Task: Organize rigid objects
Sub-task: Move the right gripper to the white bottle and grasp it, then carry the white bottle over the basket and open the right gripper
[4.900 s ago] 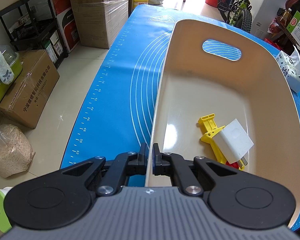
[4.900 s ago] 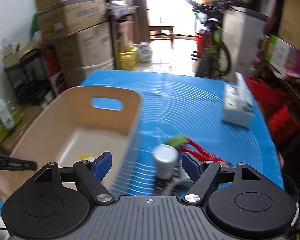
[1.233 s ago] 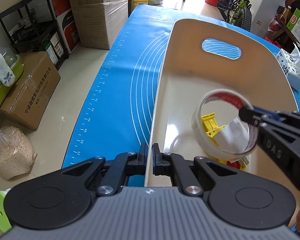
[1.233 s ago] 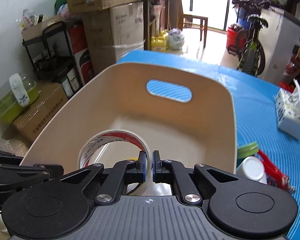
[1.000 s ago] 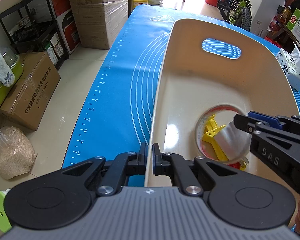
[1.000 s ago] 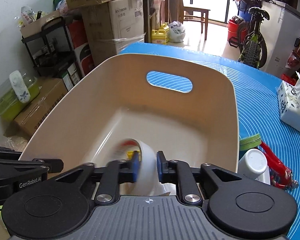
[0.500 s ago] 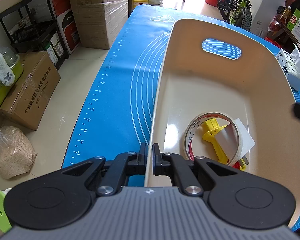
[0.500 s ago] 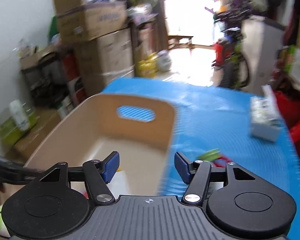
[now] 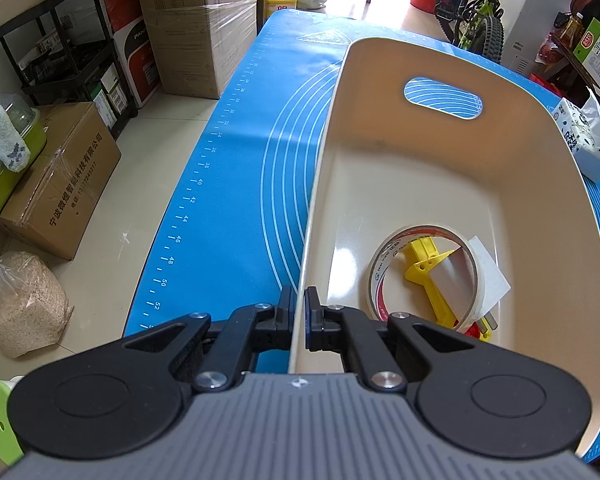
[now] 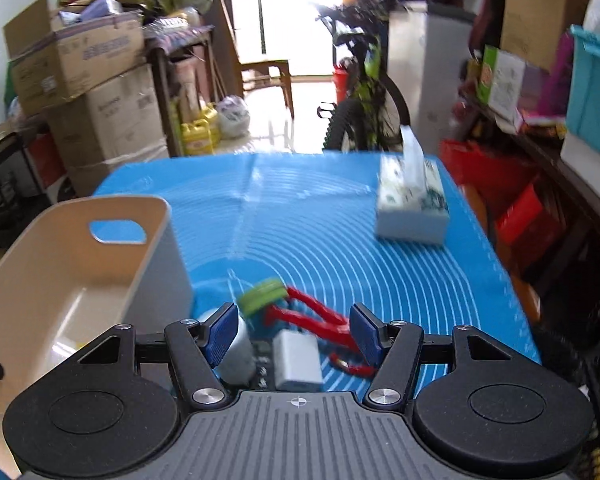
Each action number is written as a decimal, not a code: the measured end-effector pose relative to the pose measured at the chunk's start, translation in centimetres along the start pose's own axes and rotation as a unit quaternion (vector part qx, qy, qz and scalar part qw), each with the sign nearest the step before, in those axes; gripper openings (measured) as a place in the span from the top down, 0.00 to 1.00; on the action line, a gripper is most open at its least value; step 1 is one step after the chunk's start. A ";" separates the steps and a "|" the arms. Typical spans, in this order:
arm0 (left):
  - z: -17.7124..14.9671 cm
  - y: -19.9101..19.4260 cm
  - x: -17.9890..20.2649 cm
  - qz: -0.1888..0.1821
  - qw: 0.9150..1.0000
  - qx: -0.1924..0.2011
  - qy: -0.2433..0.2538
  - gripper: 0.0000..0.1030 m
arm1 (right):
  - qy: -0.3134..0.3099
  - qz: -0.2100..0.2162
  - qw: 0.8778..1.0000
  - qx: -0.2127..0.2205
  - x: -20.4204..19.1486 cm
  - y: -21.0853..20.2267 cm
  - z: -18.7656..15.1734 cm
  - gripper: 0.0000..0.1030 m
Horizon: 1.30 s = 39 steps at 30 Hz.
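My left gripper [image 9: 298,306] is shut on the near rim of the beige bin [image 9: 540,184]. Inside the bin lies a roll of tape [image 9: 424,272] leaning over a yellow plastic piece [image 9: 424,258] and a white block [image 9: 494,276]. My right gripper [image 10: 294,330] stands open above the blue mat [image 10: 340,232], to the right of the bin [image 10: 72,280], with nothing held. Below and between its fingers lie a white adapter [image 10: 298,360], a grey-white cylinder [image 10: 236,354], a green lid [image 10: 262,296] and a red tool [image 10: 320,318]. The right wrist view is blurred.
A tissue pack [image 10: 412,206] sits at the mat's far right. Cardboard boxes [image 9: 196,20], a black shelf [image 9: 68,56] and a bicycle [image 10: 364,108] stand beyond the table. A floor box [image 9: 60,176] and a bag of grain [image 9: 20,304] lie left of the table.
The right gripper opened and let the tape roll fall into the bin, then swung right out of the left wrist view to the items on the mat. The left gripper has not moved.
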<state>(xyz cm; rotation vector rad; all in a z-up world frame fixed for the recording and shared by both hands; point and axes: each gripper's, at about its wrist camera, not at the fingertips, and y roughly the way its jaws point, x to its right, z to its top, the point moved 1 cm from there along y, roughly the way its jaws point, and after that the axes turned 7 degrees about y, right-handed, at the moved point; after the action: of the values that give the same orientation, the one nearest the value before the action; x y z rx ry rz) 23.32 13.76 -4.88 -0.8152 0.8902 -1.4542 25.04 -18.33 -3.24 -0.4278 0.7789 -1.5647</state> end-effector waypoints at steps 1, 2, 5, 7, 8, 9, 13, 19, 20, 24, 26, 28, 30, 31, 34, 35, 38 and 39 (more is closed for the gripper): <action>0.0 0.0 0.0 0.000 1.000 0.000 0.000 0.94 | 0.001 -0.001 1.000 -0.002 0.0 0.3 -0.2 0.33; 0.0 0.0 0.0 0.000 1.000 0.000 0.000 0.94 | 0.001 -0.001 1.000 -0.002 0.0 0.5 -0.5 0.33; 0.0 0.0 0.1 0.001 1.000 0.000 0.001 0.94 | -0.008 0.008 1.000 0.001 -0.5 0.6 -0.8 0.33; 0.0 0.0 0.0 0.001 1.000 0.000 0.000 0.94 | -0.021 0.016 1.000 0.003 -1.0 0.6 -0.9 0.33; 0.0 0.0 0.1 0.001 1.000 0.000 0.000 0.94 | -0.030 0.019 0.999 0.004 -1.4 0.5 -1.0 0.33; 0.0 0.0 0.1 0.001 1.000 0.000 0.001 0.94 | -0.041 0.021 0.999 0.003 -1.8 0.6 -1.1 0.33; 0.0 0.0 0.0 0.001 1.000 0.000 0.001 0.94 | -0.073 0.031 0.997 -0.002 -3.1 1.0 -1.4 0.31; 0.0 0.0 0.1 0.001 1.000 0.000 0.001 0.94 | -0.105 0.047 0.993 -0.014 -4.3 2.8 -2.3 0.30; 0.0 0.0 0.1 0.001 1.000 0.000 0.001 0.94 | -0.105 0.047 0.993 -0.012 -4.4 3.1 -2.4 0.31; 0.0 0.0 0.0 0.001 1.000 0.000 0.000 0.94 | -0.094 0.047 0.994 -0.017 -4.0 4.0 -2.0 0.31; 0.0 0.0 0.1 0.001 1.000 -0.001 0.001 0.94 | -0.101 0.043 0.994 -0.017 -4.1 4.3 -2.1 0.31; 0.0 0.0 0.1 0.002 1.000 -0.001 0.001 0.94 | -0.110 0.039 0.993 -0.017 -4.3 4.7 -2.2 0.31; -0.1 0.0 0.1 0.003 1.000 -0.001 0.002 0.94 | -0.114 0.036 0.993 -0.019 -4.5 5.1 -2.2 0.33; -0.1 0.0 0.1 0.003 1.000 -0.001 0.002 0.94 | -0.114 0.038 0.993 -0.019 -4.6 5.2 -2.2 0.36; -0.1 0.0 0.1 0.004 1.000 -0.001 0.003 0.94 | -0.122 0.046 0.991 -0.020 -5.0 5.4 -2.5 0.43; -0.1 0.0 0.1 0.004 1.000 -0.001 0.003 0.94 | -0.127 0.048 0.991 -0.018 -5.2 5.4 -2.5 0.47; -0.1 0.0 0.2 0.004 1.000 -0.001 0.004 0.94 | -0.145 0.051 0.988 -0.016 -5.8 5.3 -2.8 0.56; -0.1 0.0 0.1 0.004 1.000 -0.001 0.004 0.94 | -0.146 0.053 0.988 -0.016 -5.8 5.2 -2.8 0.57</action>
<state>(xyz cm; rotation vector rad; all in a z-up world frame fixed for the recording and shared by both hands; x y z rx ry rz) 23.22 13.62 -4.91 -0.8072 0.8988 -1.4508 27.83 -12.05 -7.84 -0.6136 0.5902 -1.3552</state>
